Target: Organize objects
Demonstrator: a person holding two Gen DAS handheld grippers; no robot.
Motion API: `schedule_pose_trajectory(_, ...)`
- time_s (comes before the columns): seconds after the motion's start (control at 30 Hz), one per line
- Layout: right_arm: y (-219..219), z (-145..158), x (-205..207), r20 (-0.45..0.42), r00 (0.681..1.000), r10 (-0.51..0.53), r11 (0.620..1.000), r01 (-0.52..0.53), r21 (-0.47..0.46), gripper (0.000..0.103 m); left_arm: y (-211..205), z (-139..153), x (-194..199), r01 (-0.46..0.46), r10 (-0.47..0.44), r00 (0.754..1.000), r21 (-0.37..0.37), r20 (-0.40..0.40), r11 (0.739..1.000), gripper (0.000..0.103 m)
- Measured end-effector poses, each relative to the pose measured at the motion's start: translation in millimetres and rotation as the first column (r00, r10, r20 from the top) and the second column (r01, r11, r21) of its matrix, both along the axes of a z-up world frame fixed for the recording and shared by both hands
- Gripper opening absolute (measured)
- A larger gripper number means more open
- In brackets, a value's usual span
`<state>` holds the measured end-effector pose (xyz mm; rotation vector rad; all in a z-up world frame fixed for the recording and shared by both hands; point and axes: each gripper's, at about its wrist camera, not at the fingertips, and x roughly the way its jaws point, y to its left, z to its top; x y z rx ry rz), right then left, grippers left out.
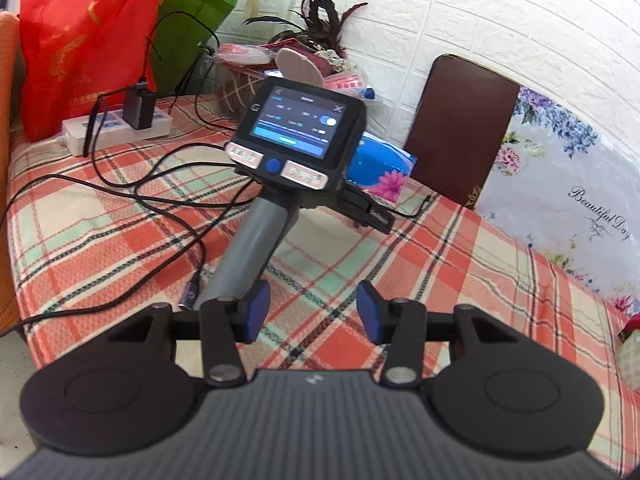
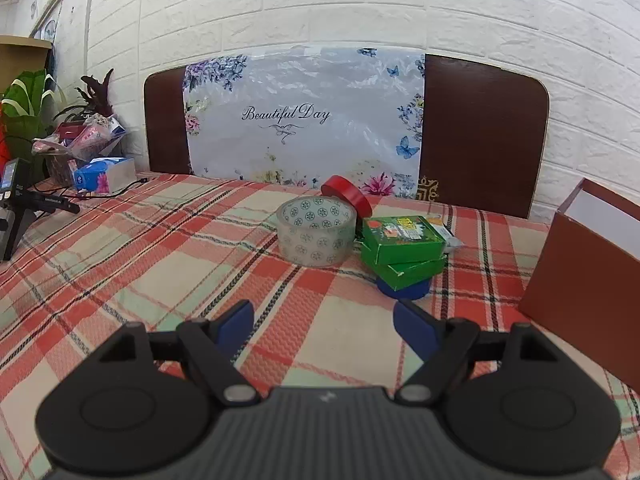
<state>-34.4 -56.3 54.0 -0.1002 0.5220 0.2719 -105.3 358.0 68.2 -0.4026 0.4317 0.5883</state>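
In the right wrist view a clear patterned tape roll (image 2: 316, 230) lies on the plaid cloth, with a red tape roll (image 2: 347, 194) tilted behind it. Two stacked green boxes (image 2: 404, 246) rest on a blue tape roll (image 2: 405, 289) to its right. A red-brown open box (image 2: 588, 276) stands at the right edge. My right gripper (image 2: 323, 322) is open and empty, short of these objects. My left gripper (image 1: 312, 310) is open and empty above the cloth, just behind a tripod-mounted camera (image 1: 298, 128).
In the left wrist view a power strip (image 1: 116, 130) with a charger and loose black cables (image 1: 132, 196) lie on the cloth. Red and green bags (image 1: 86, 36), a cluttered basket (image 1: 244, 88) and a blue tissue pack (image 1: 380, 166) stand at the back. A headboard (image 2: 480, 132) runs behind.
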Motion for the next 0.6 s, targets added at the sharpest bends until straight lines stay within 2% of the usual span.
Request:
schedule_pose_trajectory(0.1, -6, -1, 3, -0.008, 1.000, -0.017, 1.000, 0.017, 0.004, 0.080, -3, -1, 3, -0.002, 0.002, 1.000, 0.033, 0.000, 0.999, 0.050)
schedule_pose_trajectory(0.3, -22, -5, 11, -0.022, 0.999, -0.042, 0.999, 0.042, 0.028, 0.080, 2, 4, 2, -0.022, 0.022, 1.000, 0.014, 0.005, 1.000, 0.050)
schedule_pose_trajectory(0.4, -27, -7, 20, -0.024, 0.998, -0.055, 0.998, 0.055, 0.010, 0.080, -1, 3, 7, -0.023, 0.023, 1.000, 0.063, -0.006, 0.998, 0.050)
schedule_pose_trajectory(0.5, -33, -9, 31, -0.032, 0.998, -0.061, 0.998, 0.062, 0.017, 0.080, 3, 0, 9, -0.022, 0.022, 1.000, -0.009, -0.009, 1.000, 0.050)
schedule_pose_trajectory(0.6, -37, -9, 45, -0.025, 0.998, -0.059, 0.998, 0.059, 0.012, 0.080, -21, 4, 14, 0.055, -0.055, 0.998, -0.011, -0.005, 0.998, 0.050)
